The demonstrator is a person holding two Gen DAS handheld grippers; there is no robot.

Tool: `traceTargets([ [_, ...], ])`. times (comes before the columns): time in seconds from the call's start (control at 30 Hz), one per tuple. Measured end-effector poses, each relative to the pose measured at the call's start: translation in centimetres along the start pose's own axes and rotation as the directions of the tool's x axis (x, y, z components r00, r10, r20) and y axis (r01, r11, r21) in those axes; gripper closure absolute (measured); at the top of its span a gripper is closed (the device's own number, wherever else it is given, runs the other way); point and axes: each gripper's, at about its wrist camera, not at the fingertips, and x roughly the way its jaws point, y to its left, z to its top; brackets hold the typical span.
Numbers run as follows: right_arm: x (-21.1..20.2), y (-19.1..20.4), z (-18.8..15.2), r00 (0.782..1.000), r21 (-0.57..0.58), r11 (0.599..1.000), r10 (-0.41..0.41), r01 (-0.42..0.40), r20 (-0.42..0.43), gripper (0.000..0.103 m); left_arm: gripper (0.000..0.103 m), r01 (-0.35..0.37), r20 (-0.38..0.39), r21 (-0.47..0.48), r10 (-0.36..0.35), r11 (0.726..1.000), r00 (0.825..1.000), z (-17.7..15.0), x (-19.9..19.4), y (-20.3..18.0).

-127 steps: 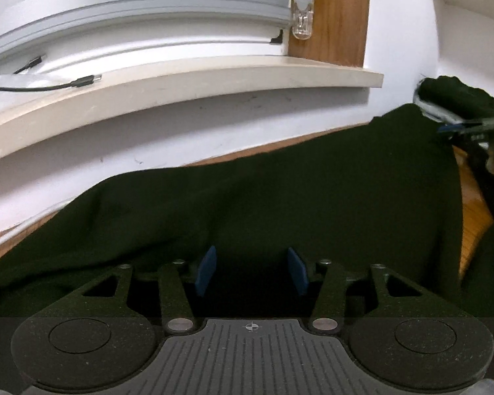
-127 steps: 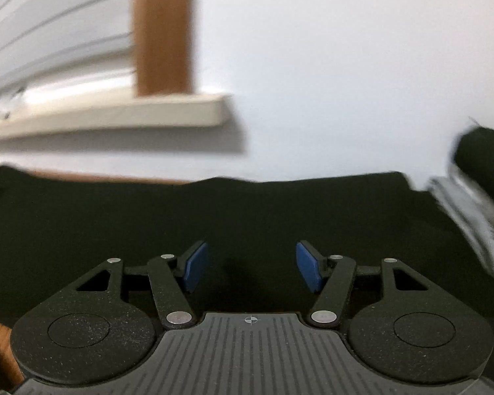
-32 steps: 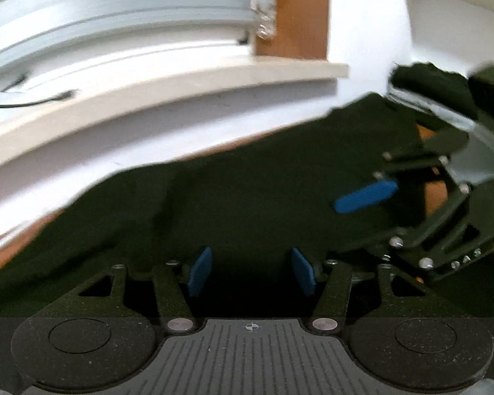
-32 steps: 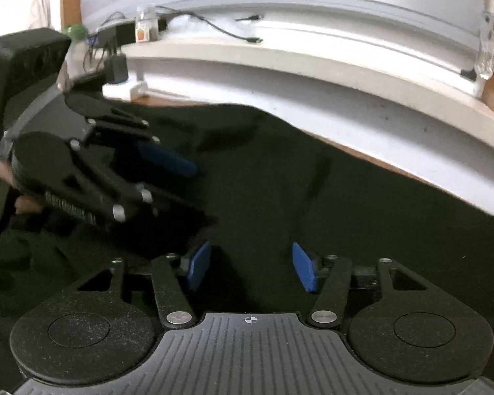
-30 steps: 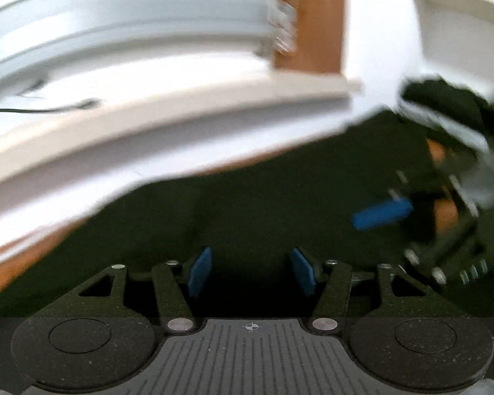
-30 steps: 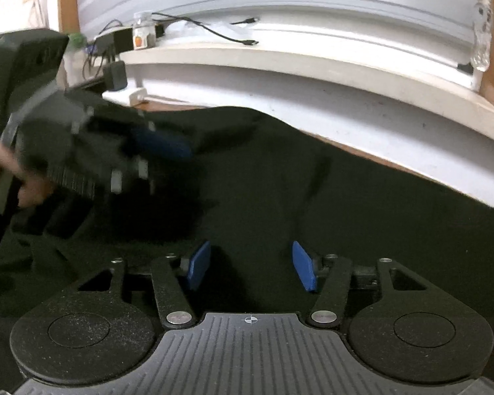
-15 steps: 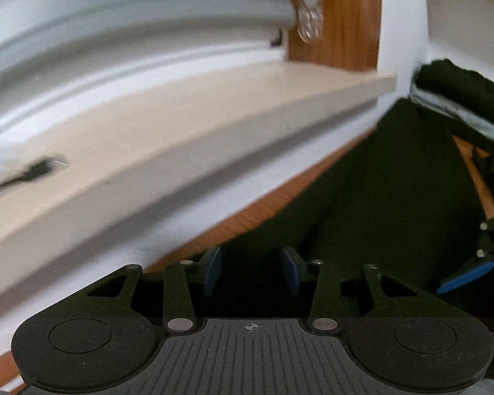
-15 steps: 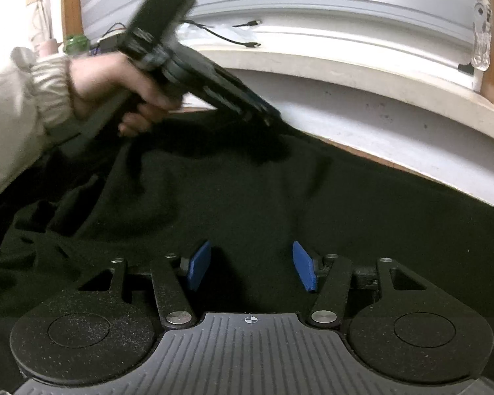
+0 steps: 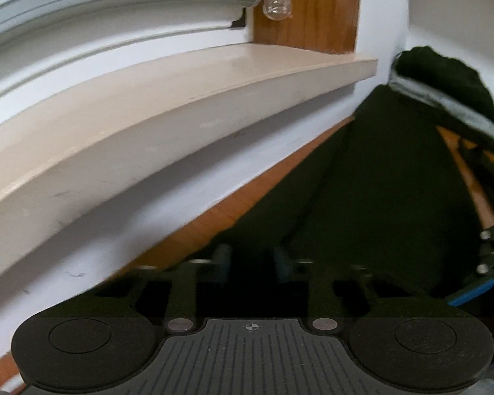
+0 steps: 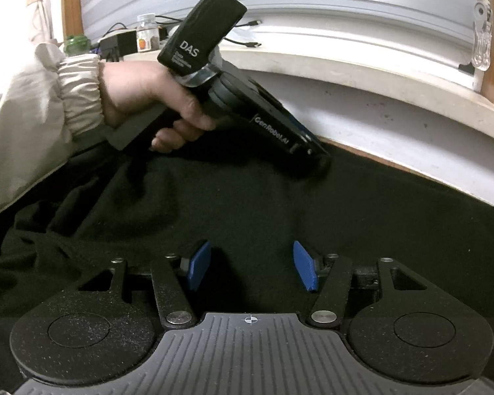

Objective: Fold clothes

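A black garment (image 10: 247, 204) lies spread on the wooden table below the window sill. It also shows in the left wrist view as a black garment (image 9: 395, 181) running off to the right. My left gripper (image 9: 252, 260) sits at the garment's far edge by the wall, with blurred pads drawn in on dark cloth. From the right wrist view, the left gripper (image 10: 322, 161) presses its tip into that edge, held by a hand (image 10: 141, 92). My right gripper (image 10: 252, 266) hovers open over the middle of the cloth, nothing between its blue pads. One blue pad of the right gripper (image 9: 474, 289) shows at the left view's right edge.
A beige window sill (image 9: 181, 98) and white wall run close behind the table (image 9: 214, 217). Jars and cables (image 10: 145, 33) stand on the sill at the left. Another dark pile with a grey strip (image 9: 444, 75) lies at the far right. A beige sleeve (image 10: 49, 105) reaches in from the left.
The left gripper has swung from beside the right gripper to the garment's far edge by the wall, and its jaws have narrowed on the cloth. The right gripper has stayed still and open.
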Motion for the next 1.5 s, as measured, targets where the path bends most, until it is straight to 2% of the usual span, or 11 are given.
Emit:
traceTargets([
  [0.13,0.0,0.1,0.0,1.000,0.001,1.000,-0.001,0.001,0.000,0.047,0.103,-0.048,0.053,-0.018,0.049,0.999,0.997,0.2,-0.6,0.0],
  [0.23,0.0,0.1,0.0,1.000,0.001,1.000,0.000,0.000,-0.001,0.047,0.103,-0.133,0.159,-0.109,0.149,0.985,0.976,0.5,-2.0,1.1],
  [0.47,0.0,0.1,0.0,1.000,0.002,1.000,0.000,0.000,-0.001,0.047,0.099,-0.186,0.114,-0.104,0.198,0.977,0.974,0.4,-1.6,0.4],
  [0.6,0.1,-0.1,0.1,1.000,0.012,1.000,0.004,-0.004,0.000,0.043,0.057,-0.222,0.106,-0.095,0.231,0.970,0.967,0.4,-2.5,-0.8],
  [0.73,-1.8,-2.0,0.7,0.999,0.078,0.997,-0.010,0.006,0.049,0.044,0.032,-0.191,0.121,-0.079,0.200,0.978,0.972,-0.6,-4.2,-3.1],
  [0.87,-6.3,-6.7,1.3,0.983,0.129,0.983,-0.147,0.133,0.109,0.044,0.026,-0.148,0.099,-0.051,0.152,0.988,0.983,-1.9,-4.0,-5.2],
  [0.97,-8.4,-12.7,-0.1,0.947,0.202,0.932,-0.316,0.300,0.053,0.044,0.025,-0.147,0.094,-0.019,0.148,0.989,0.985,-2.9,-3.7,-6.2],
  [1.1,-10.4,-22.2,-3.6,0.827,0.341,0.761,-0.552,0.552,-0.108,0.045,0.023,-0.157,0.082,-0.007,0.157,0.988,0.984,-3.3,-3.3,-6.7],
  [1.2,-11.5,-27.5,-6.2,0.771,0.438,0.647,-0.601,0.624,-0.211,0.045,0.023,-0.176,0.087,0.002,0.175,0.984,0.981,-3.3,-3.2,-7.0],
  [1.4,-12.4,-31.7,-7.9,0.759,0.556,0.561,-0.615,0.613,-0.214,0.045,0.023,-0.194,0.111,-0.037,0.197,0.980,0.974,-3.6,-3.9,-6.4],
  [1.5,-12.0,-31.9,-7.9,0.749,0.523,0.577,-0.631,0.627,-0.202,0.085,0.023,-0.191,0.106,-0.070,0.197,0.979,0.975,-3.6,-4.0,-5.8],
])
